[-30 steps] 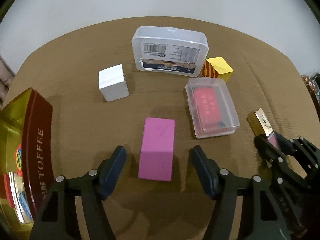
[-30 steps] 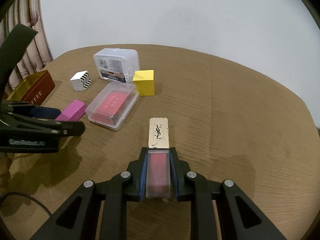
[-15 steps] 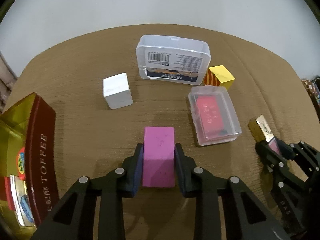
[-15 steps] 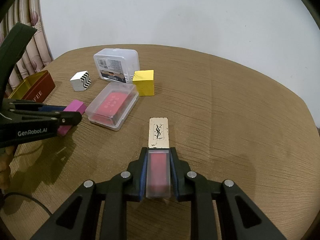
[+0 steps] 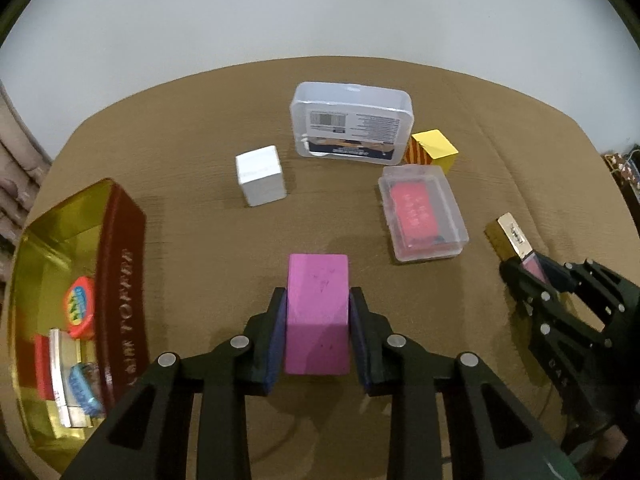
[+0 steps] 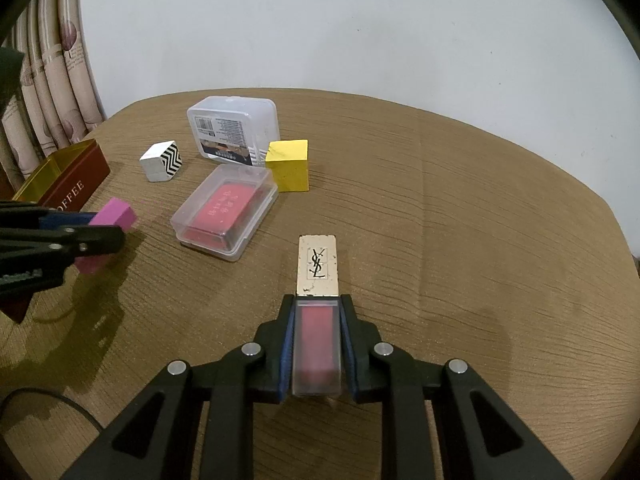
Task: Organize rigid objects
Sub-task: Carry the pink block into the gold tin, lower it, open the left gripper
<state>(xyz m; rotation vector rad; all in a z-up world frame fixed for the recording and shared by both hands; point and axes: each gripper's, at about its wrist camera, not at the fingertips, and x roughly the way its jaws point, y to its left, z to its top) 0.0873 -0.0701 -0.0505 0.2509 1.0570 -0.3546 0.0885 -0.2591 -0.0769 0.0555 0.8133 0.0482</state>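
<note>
The open red-and-gold toffee tin (image 5: 120, 248) sits on the brown surface (image 5: 192, 128) left of my left claw (image 5: 318, 320), which pinches the pink rectangular block (image 5: 318, 308), long axis pointing away; farther right, my right claw (image 6: 316, 344) clamps the gold-capped red lipstick tube (image 6: 317, 320)

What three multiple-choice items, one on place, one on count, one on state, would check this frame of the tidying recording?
1. Where does the toffee tin sit in the left wrist view?
A. left edge
B. far right
C. centre

2. How many clear plastic boxes are on the table?
A. one
B. two
C. four

3. What is the left claw doing?
A. standing open over the table
B. gripping the yellow cube
C. gripping the pink block

Answers:
1. A, it fills the left edge.
2. B, a large clear box and a small clear box.
3. C, the pads press the block's sides.
</note>
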